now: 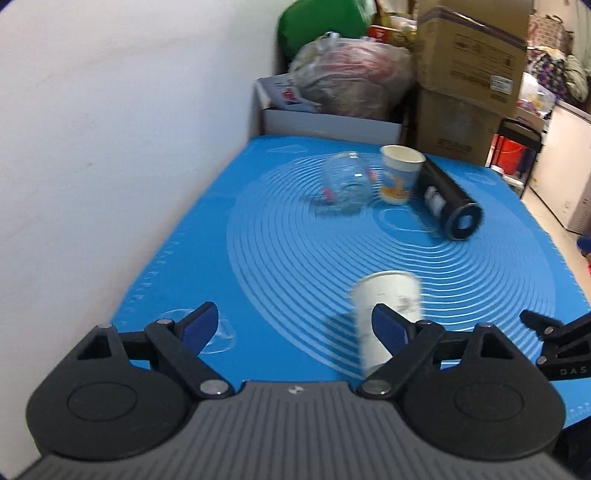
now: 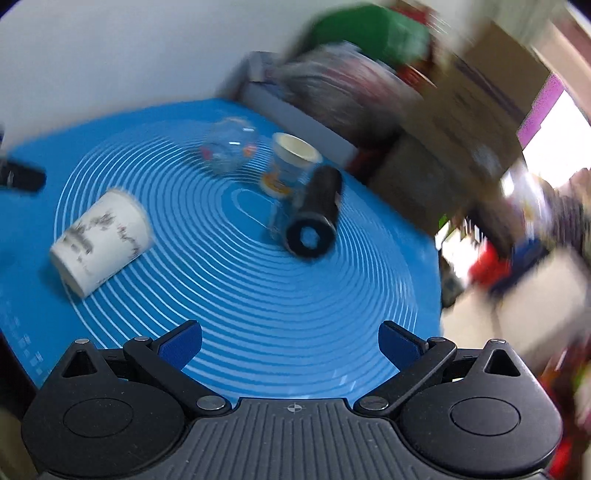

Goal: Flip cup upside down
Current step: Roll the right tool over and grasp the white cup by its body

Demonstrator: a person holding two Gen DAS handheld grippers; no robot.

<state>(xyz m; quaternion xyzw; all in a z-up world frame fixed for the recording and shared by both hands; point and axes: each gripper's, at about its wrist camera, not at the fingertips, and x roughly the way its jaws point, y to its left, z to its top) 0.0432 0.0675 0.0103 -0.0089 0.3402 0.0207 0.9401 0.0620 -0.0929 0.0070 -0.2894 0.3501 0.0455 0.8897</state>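
white paper cup [image 1: 386, 314] upside down, lower right of frame, on blue mat [image 1: 258, 258]; left gripper [image 1: 295, 325] and right gripper [image 2: 290, 341] both spread wide, gripping nothing.

a plain white wall [image 1: 110, 129] runs along the left edge of the counter, which is covered by a blue mat [image 1: 280, 266] printed with pale concentric rings. past the far edge stands a white open box [image 1: 325, 120] holding a clear plastic bag [image 1: 354, 74] of reddish things, with a green bundle [image 1: 317, 22] above it. at the far right corner two brown cardboard boxes [image 1: 469, 66] are stacked one on the other. to the right, the floor [image 1: 546, 210] is pale; a red bucket [image 1: 511, 151] sits there behind a dark frame, beside a white cabinet [image 1: 569, 147]. in the right wrist view, blurred, bright daylight [image 2: 554, 125] comes through an opening at the far right.
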